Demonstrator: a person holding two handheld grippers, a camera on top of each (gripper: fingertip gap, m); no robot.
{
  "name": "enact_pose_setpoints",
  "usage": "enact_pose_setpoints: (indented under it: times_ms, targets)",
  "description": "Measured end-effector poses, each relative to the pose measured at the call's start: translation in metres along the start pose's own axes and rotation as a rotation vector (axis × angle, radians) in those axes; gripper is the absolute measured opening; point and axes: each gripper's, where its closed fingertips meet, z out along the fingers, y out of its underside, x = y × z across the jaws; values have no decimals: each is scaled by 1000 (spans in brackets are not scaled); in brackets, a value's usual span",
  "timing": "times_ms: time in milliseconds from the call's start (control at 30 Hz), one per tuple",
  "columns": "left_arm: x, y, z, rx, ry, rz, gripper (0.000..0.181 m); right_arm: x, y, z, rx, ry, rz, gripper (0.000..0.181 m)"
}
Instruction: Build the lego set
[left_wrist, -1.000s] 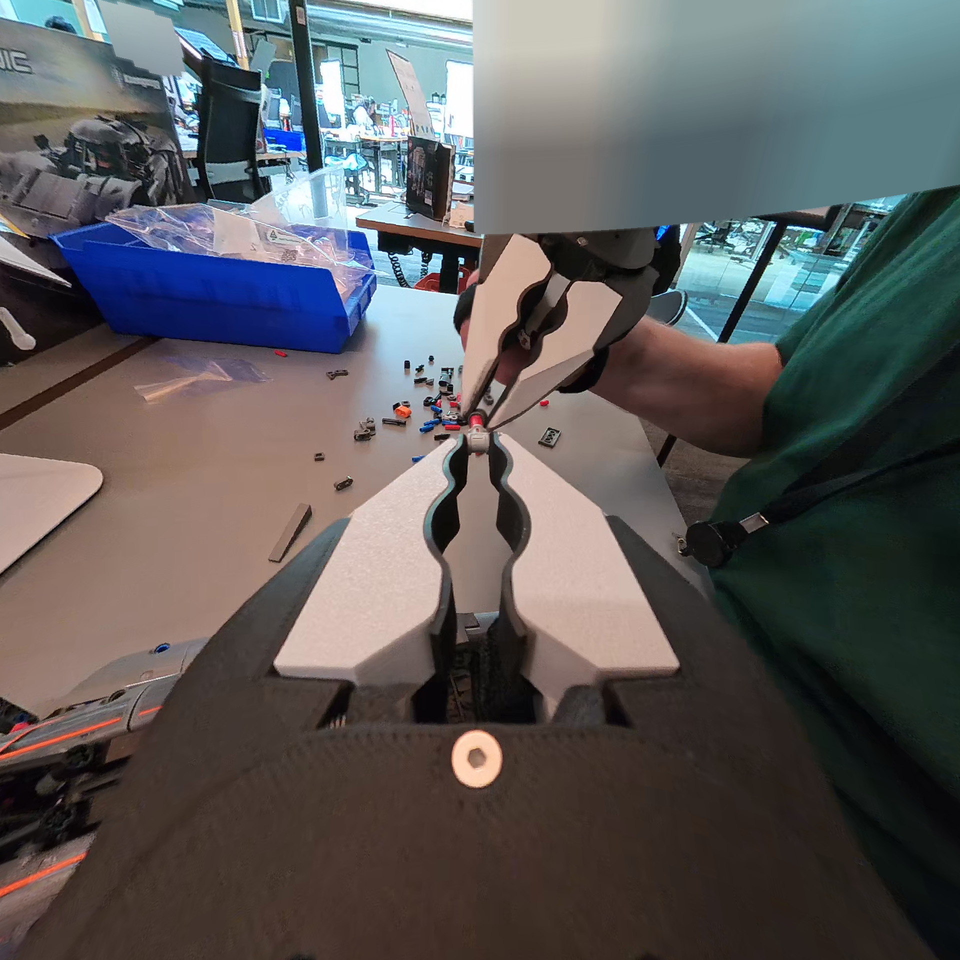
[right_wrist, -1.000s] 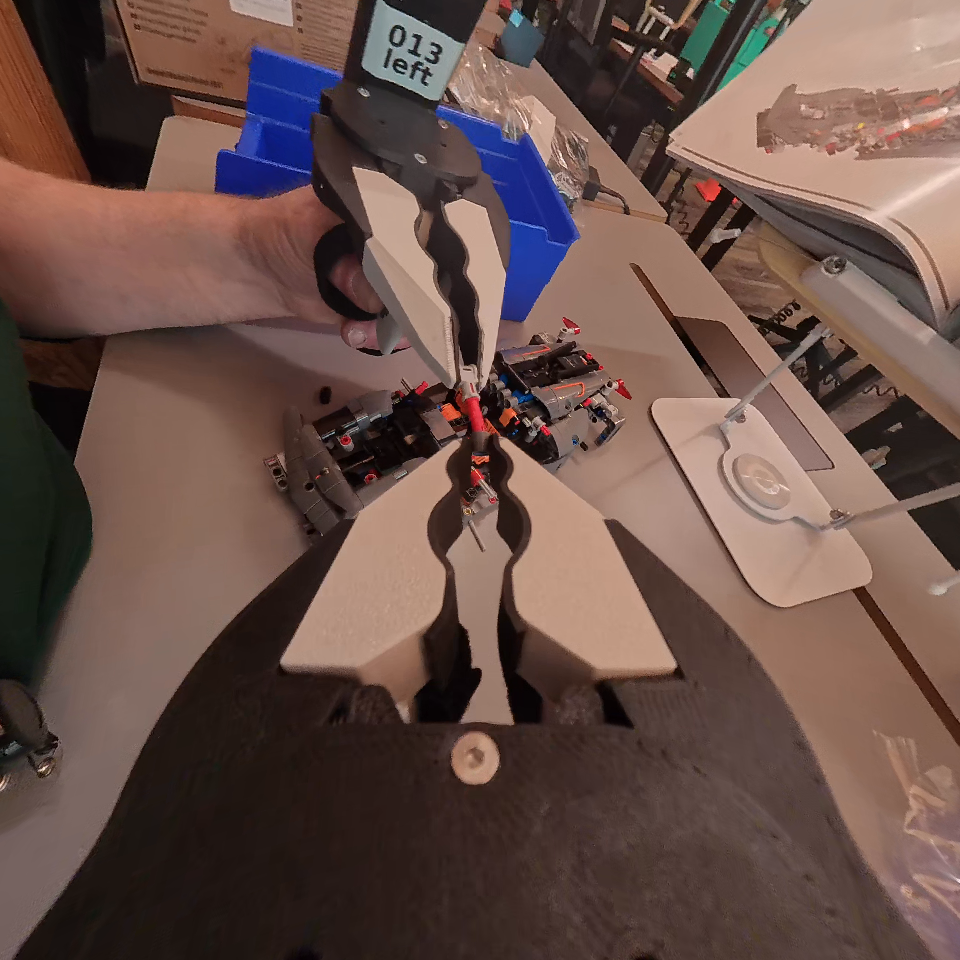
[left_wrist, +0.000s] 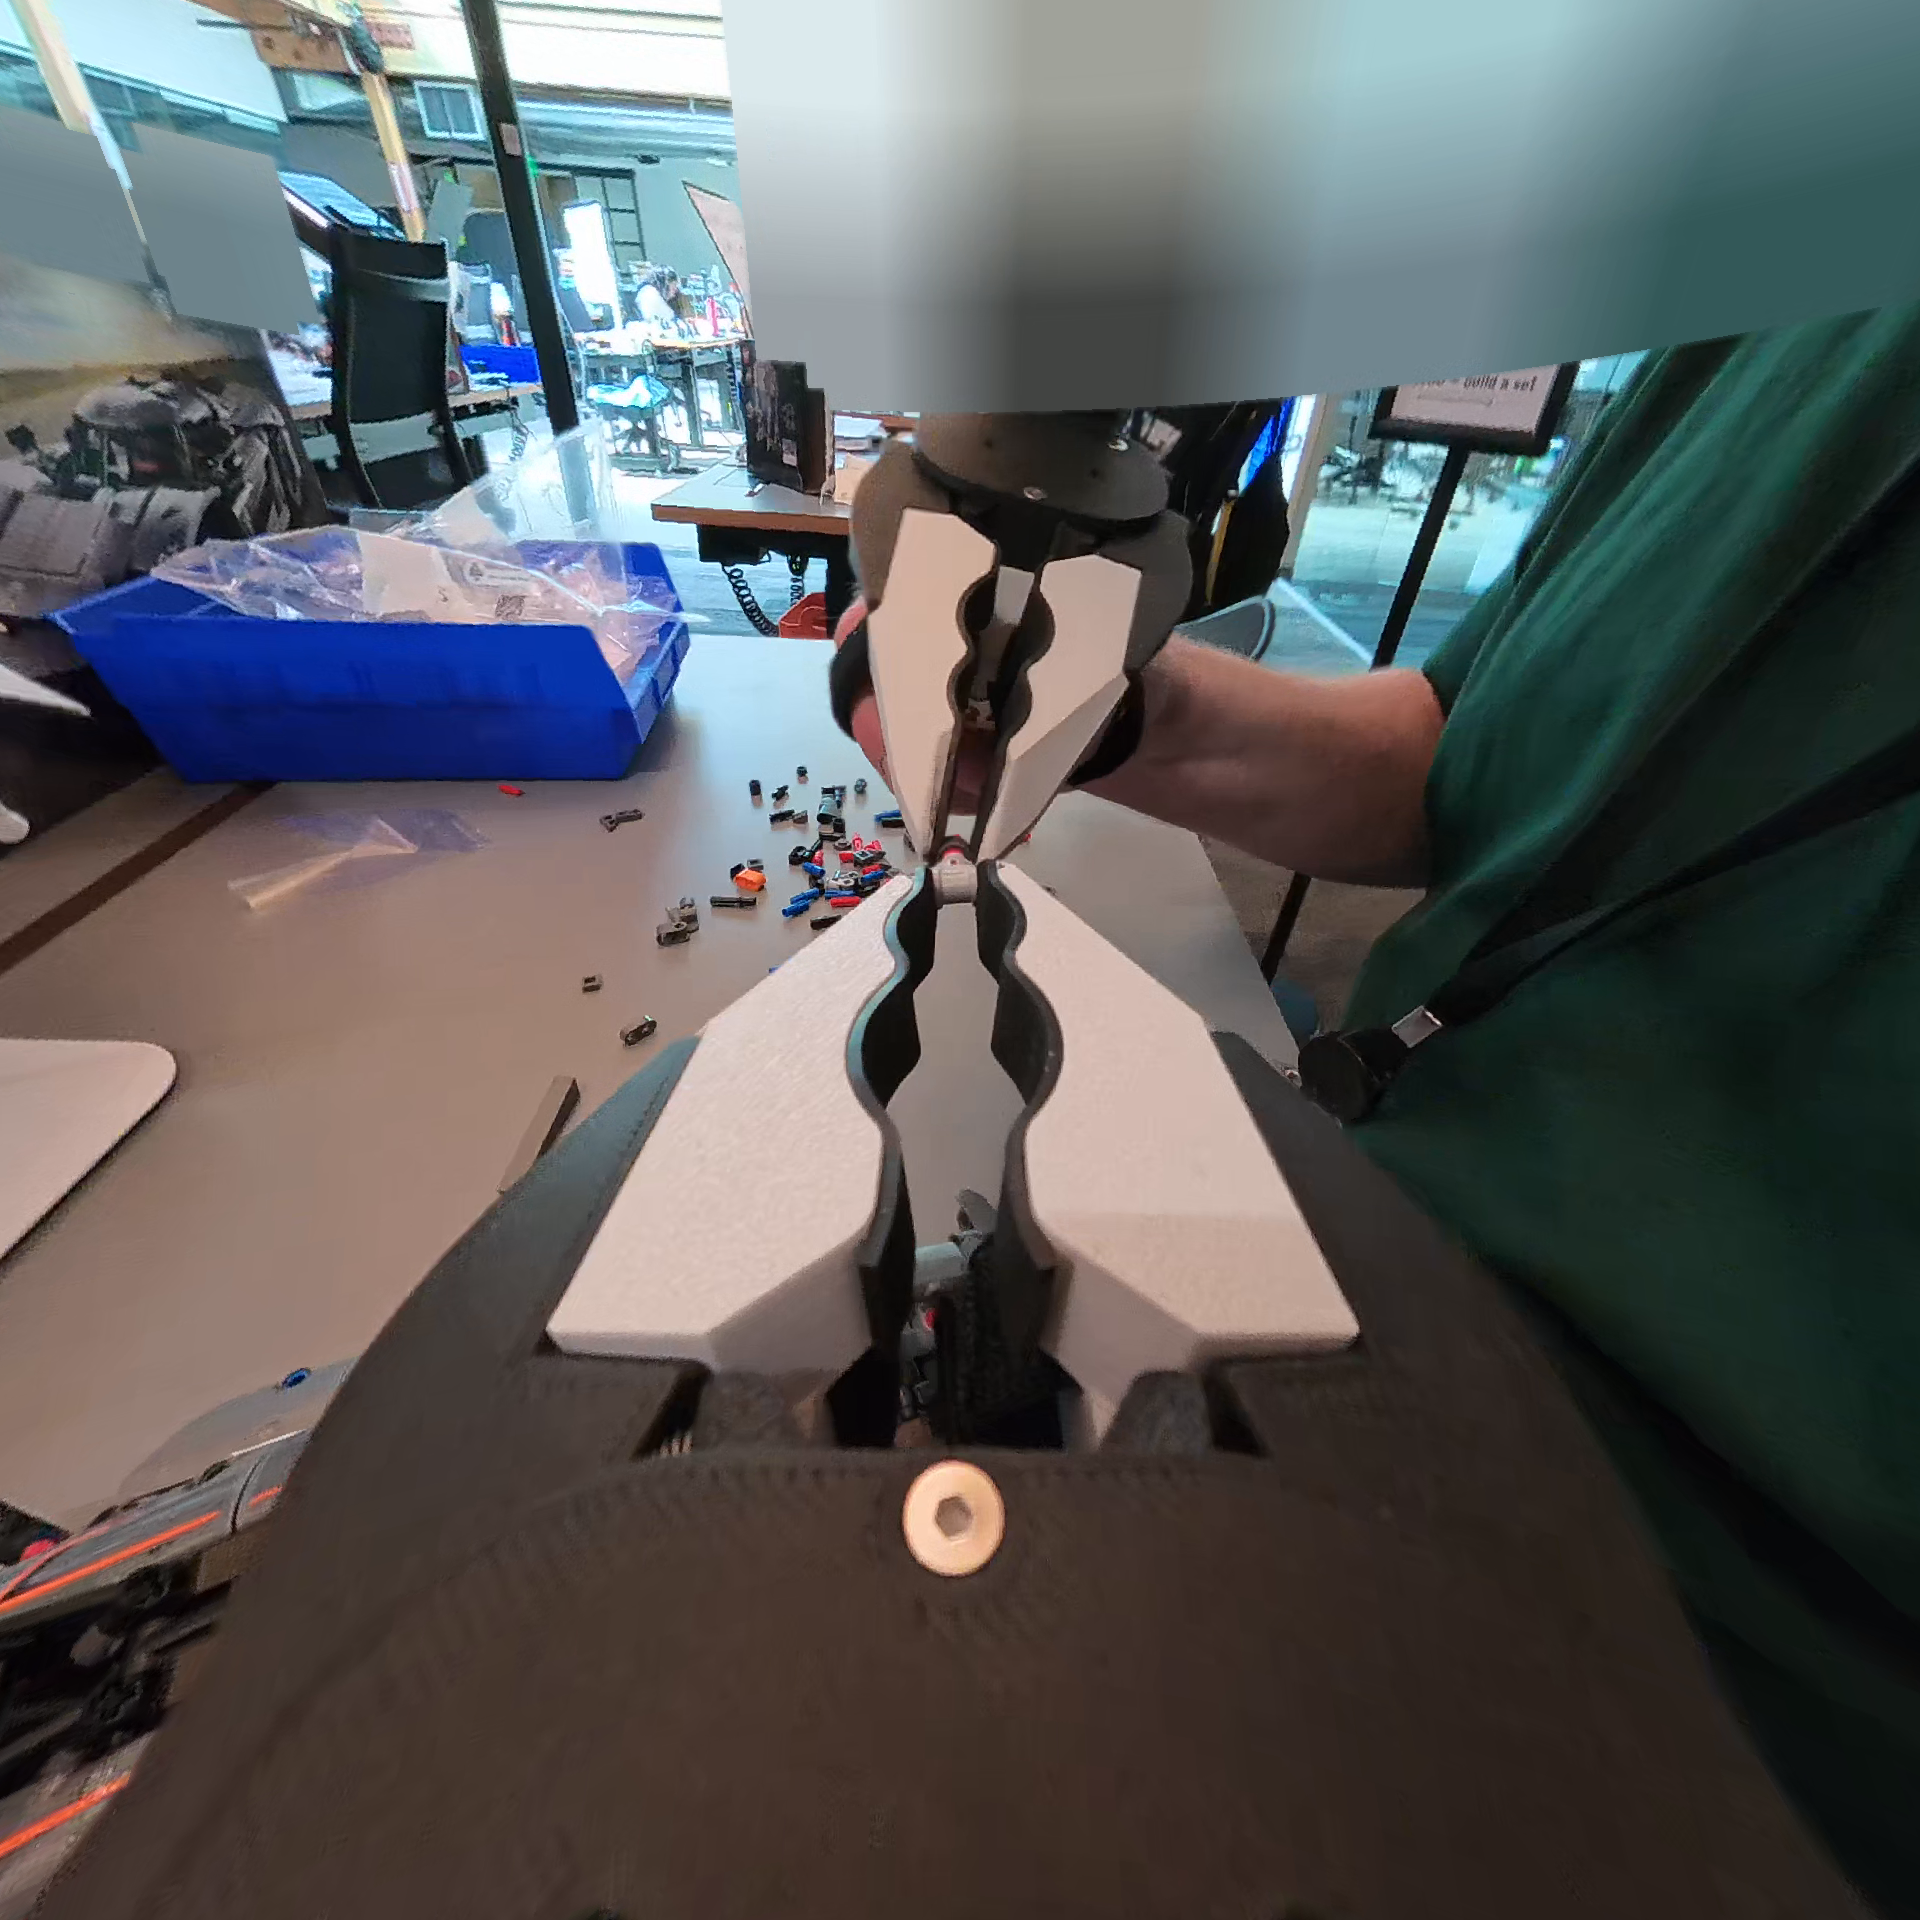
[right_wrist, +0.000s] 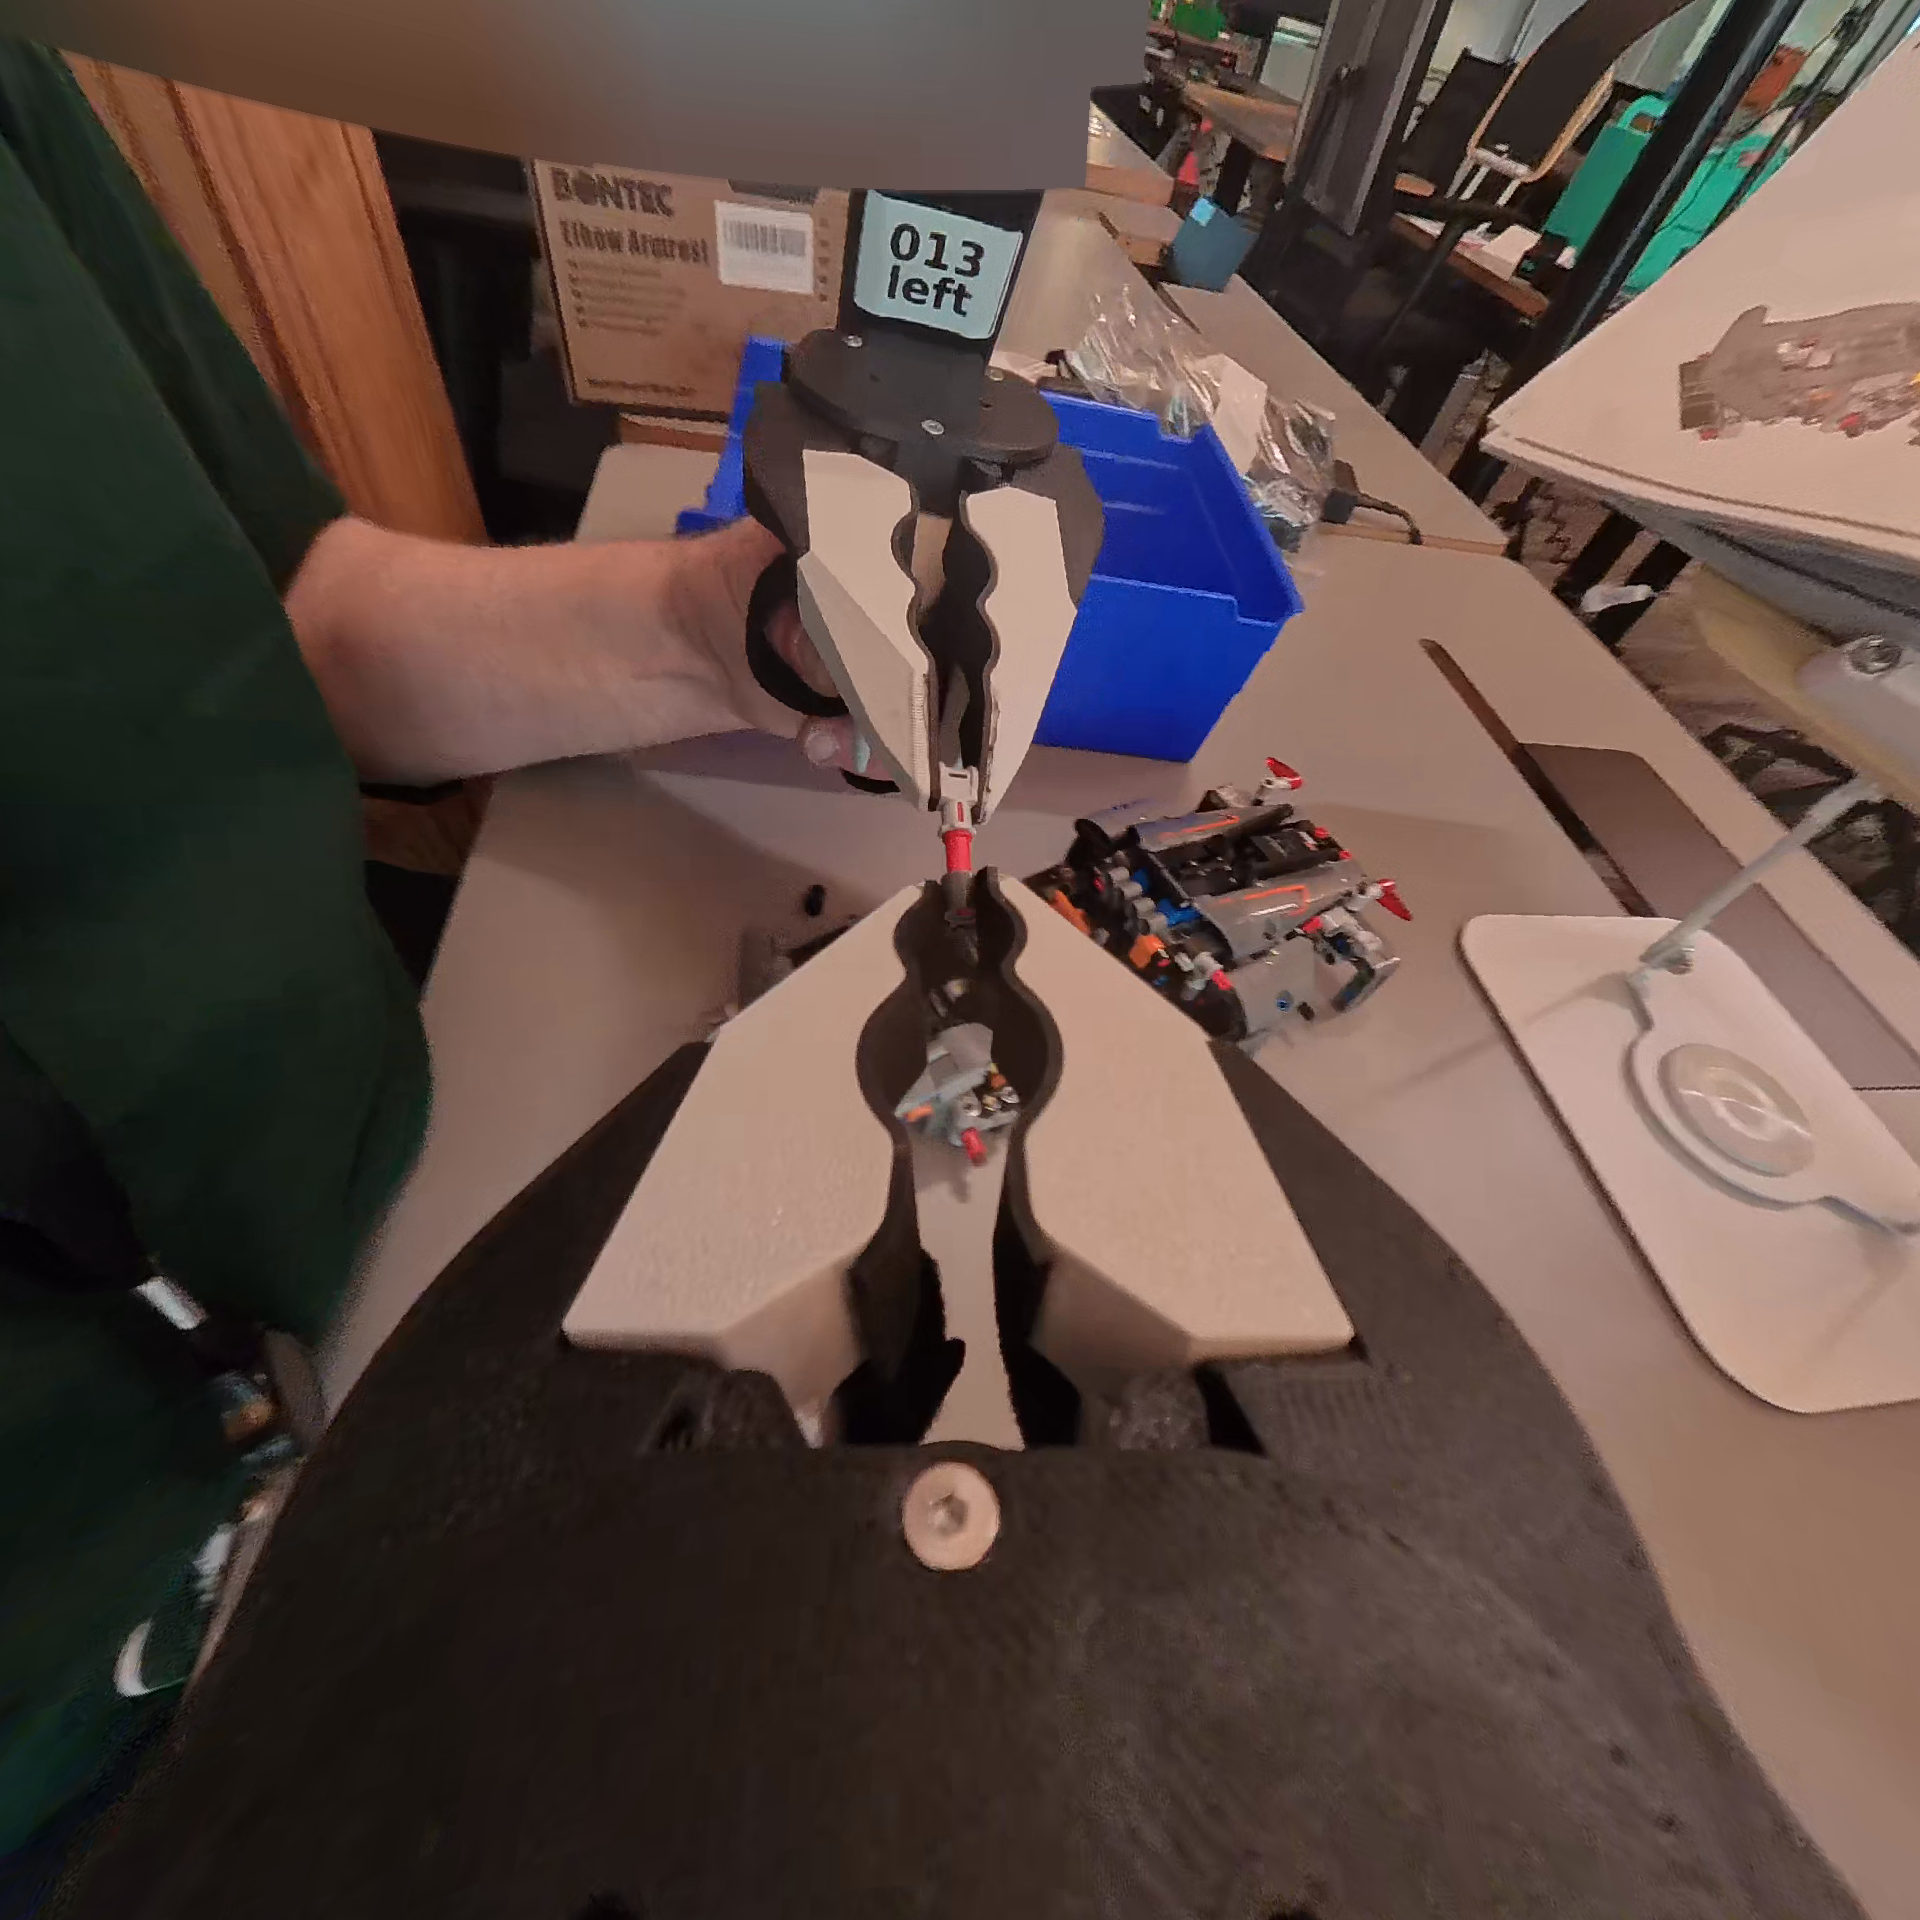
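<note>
- Your two grippers meet tip to tip above the counter, with a small lego piece spanning the gap between them.
- Your left gripper has its fingers nearly closed, pinching a light grey connector at the tips.
- Your right gripper has its fingers drawn in to a narrow gap, clamped on the dark end of a red axle that runs into the grey connector.
- Straight behind the held piece in the left wrist view lies a scatter of loose pieces, black, blue, red and one orange, too many and too small to count.
- One part-built lego model, grey with orange stripes, sits on the counter just right of your right gripper's tips.
- One blue bin stands at the far side, holding crumpled clear plastic bags; their number cannot be told.
- One flat clear bag lies on the counter in front of the bin.
- One white stand base rests to the right of the model.
</note>
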Motion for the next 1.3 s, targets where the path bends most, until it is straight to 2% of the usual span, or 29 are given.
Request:
enact_pose_setpoints:
  times_ms: [233, 300, 400, 600, 667, 733, 900, 1067, 1167, 1233, 1300]
  targets:
    - [38, -4, -15, 0, -25, 66, 6, -38, -14, 12, 54, -103, 91, 4]
    - [54, -1, -10, -45, -17, 106, 6, -55, -12, 26, 11, -128, 53, 4]
    - [62, -4, -22, -104, -106, 190, 6, -67, -20, 35, 49, -137, 82, 5]
    - [75, 0, -44, -70, -154, 127, 6, -78, -26, 41, 18, -107, 24, 5]
    - [78, 12, -51, -100, -173, 104, 6, -83, -24, 42, -13, -115, 10, 4]
    - [82, 35, -53, -159, -187, 64, 6, -90, -11, 48, -102, -138, 6, 4]
    - [98, 103, -45, -384, -195, -31, 6, -117, 43, 62, -298, -218, 2, 4]
    - [107, 158, -37, -581, -185, -60, 6, -138, 87, 71, -382, -268, 37, 4]
    - [108, 176, -35, -675, -196, -33, 6, -143, 99, 76, -370, -277, 56, 3]
    - [106, 175, -33, -672, -194, -33, 6, -148, 97, 79, -314, -304, 78, 0]
    - [107, 175, -30, -675, -186, -29, 6, -152, 104, 83, -334, -307, 56, 0]
